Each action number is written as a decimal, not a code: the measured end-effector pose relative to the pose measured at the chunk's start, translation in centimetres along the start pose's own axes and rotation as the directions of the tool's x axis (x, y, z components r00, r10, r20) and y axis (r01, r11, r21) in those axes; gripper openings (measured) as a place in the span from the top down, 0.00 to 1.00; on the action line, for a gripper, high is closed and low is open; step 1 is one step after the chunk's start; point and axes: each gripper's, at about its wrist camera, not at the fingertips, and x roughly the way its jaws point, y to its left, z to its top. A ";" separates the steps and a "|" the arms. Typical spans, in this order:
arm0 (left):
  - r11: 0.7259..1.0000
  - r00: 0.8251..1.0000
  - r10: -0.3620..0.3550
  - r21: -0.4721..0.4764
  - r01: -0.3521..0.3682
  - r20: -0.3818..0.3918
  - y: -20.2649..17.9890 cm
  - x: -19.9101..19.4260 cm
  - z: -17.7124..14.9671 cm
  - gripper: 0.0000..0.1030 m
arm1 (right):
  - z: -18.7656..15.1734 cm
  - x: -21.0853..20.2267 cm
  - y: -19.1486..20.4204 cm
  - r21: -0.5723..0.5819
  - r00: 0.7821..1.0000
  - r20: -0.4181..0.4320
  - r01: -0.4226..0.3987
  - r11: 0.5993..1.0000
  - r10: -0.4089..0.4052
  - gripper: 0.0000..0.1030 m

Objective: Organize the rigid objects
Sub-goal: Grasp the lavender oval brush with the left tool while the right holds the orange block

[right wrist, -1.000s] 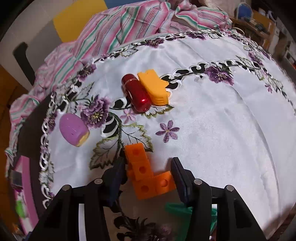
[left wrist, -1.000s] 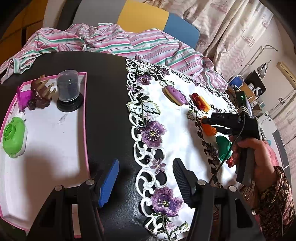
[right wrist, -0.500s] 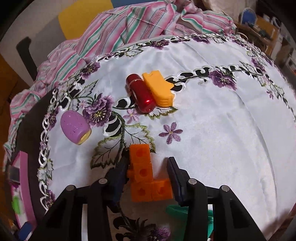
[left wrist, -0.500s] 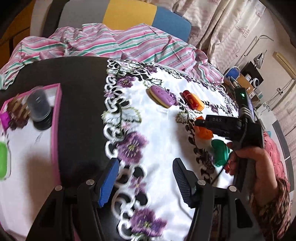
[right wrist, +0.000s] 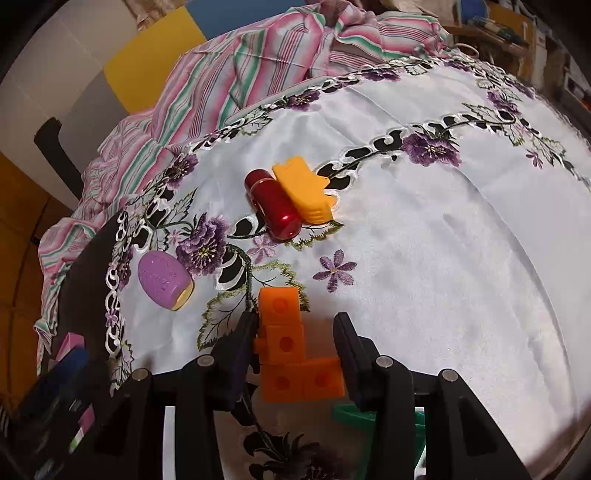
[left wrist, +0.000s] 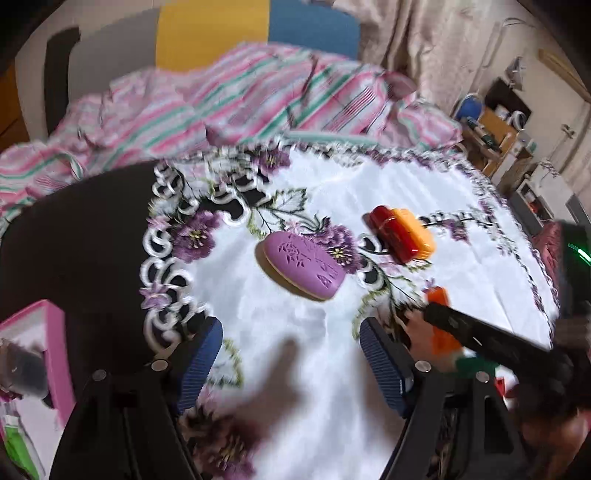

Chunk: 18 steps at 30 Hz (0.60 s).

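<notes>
The right claw (right wrist: 295,354) is clamped on the orange L-shaped block (right wrist: 291,354) resting on the embroidered cloth (right wrist: 443,258), likely to carry it to the pink tray (left wrist: 55,354). The left claw (left wrist: 291,362), just opened wide and empty, faces the purple piece (left wrist: 303,267) as its probable next pick.

White cloth (right wrist: 443,258) w/ purple embroidered flowers & cutwork edge covers most of a black table (left wrist: 81,236). Striped pink-green fabric (left wrist: 229,110) bunched at the far edge. Behind it: wall panels in grey, yellow (left wrist: 210,33) & blue (left wrist: 314,33). Pale curtain (left wrist: 443,55) on the right in left view; cluttered shelves (left wrist: 495,129) beside it, contents too small to tell.
</notes>
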 end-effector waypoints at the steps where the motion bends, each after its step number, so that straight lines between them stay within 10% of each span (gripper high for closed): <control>1: 0.999 1.000 -0.011 -0.039 0.010 -0.026 0.2 1.0 0.6 0.24 | 0.0 0.0 -0.1 0.006 1.000 0.000 -0.005 1.000 0.005 0.57; 18: 1.000 0.997 0.020 -0.009 -0.021 -0.076 -2.4 7.6 5.0 0.26 | 0.0 0.2 -0.7 0.058 0.998 -0.023 -0.062 0.996 0.064 0.57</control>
